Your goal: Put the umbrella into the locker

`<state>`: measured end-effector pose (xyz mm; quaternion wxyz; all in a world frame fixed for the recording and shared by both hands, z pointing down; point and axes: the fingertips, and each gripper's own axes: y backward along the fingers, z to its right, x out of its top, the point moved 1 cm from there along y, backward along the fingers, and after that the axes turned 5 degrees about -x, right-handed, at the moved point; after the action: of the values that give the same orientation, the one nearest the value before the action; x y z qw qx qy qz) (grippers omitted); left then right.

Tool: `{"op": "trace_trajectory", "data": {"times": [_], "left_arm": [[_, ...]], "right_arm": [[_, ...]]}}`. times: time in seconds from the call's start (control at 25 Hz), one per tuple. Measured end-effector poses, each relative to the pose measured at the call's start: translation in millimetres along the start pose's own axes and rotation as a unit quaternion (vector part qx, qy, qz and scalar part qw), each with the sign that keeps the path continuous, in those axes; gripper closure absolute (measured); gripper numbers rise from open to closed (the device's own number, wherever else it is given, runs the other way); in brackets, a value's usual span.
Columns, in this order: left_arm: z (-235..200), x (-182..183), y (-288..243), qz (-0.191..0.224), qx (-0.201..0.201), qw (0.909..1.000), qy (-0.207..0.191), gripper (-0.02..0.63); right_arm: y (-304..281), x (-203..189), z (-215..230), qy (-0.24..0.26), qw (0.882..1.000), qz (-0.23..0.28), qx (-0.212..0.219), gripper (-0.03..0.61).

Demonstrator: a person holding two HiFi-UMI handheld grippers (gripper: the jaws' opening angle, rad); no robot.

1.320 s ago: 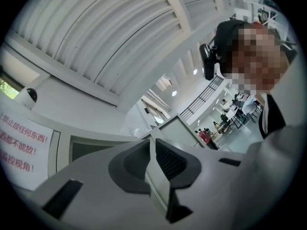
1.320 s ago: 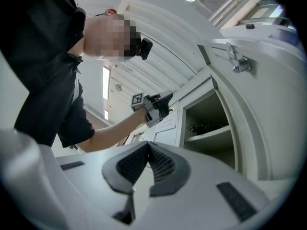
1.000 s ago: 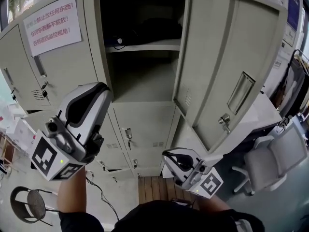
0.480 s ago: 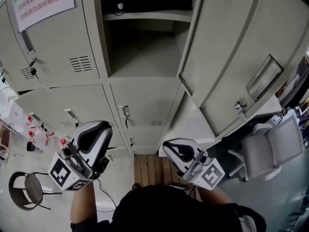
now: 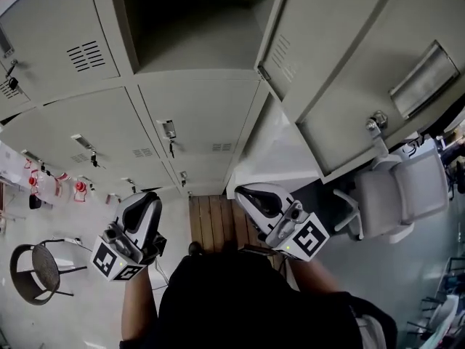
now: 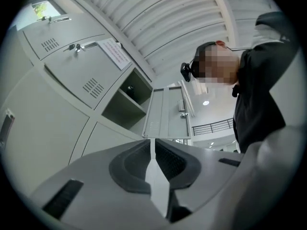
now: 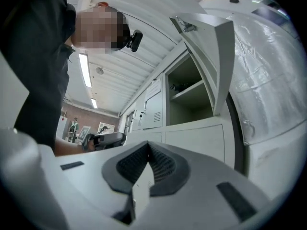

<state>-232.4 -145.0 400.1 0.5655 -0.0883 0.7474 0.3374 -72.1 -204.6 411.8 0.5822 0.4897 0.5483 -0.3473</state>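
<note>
Now the locker (image 5: 196, 35) stands open, door (image 5: 341, 71) swung wide, only grey inner walls showing. Left claw (image 5: 148, 201) and right claw (image 5: 245, 192) are closed on nothing, both lower than a second ago. The umbrella is out of view.

The person holds both grippers low, close before the torso, forearms bent. The left gripper (image 5: 142, 206) tilts slightly upward, its jaws pressed together with nothing between them. The right gripper (image 5: 251, 195) sits alongside, jaws likewise together and empty.
</note>
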Motion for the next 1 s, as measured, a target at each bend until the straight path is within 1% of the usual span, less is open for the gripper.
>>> {"op": "trace_trajectory", "data": {"times": [0.16,0.36,0.48,0.6,0.76,0.84,1.0], "left_arm": [[3,-33,12,-0.021,-0.001,0.9996,0.020,0.572],[15,-61,20,-0.051,-0.004,0.9982,0.032,0.573],[25,-68,17,-0.066,-0.013,0.9972,0.032,0.574],[29,-76,17,-0.081,-0.016,0.9962,0.029,0.573],[32,-93,22,-0.105,-0.020,0.9935,0.038,0.574],[37,-98,22,-0.111,-0.027,0.9926,0.043,0.574],[40,-106,24,-0.115,-0.035,0.9912,0.056,0.573]], "right_arm": [[1,-36,-5,-0.008,0.999,-0.037,0.005,0.566],[7,-64,-13,-0.060,0.997,-0.049,0.011,0.568],[7,-79,-18,-0.077,0.995,-0.066,0.009,0.567],[6,-83,-25,-0.086,0.994,-0.072,0.017,0.568],[7,-85,-30,-0.102,0.992,-0.068,0.024,0.568],[9,-88,-34,-0.110,0.991,-0.070,0.030,0.568],[8,-96,-46,-0.106,0.990,-0.086,0.036,0.568]]}}
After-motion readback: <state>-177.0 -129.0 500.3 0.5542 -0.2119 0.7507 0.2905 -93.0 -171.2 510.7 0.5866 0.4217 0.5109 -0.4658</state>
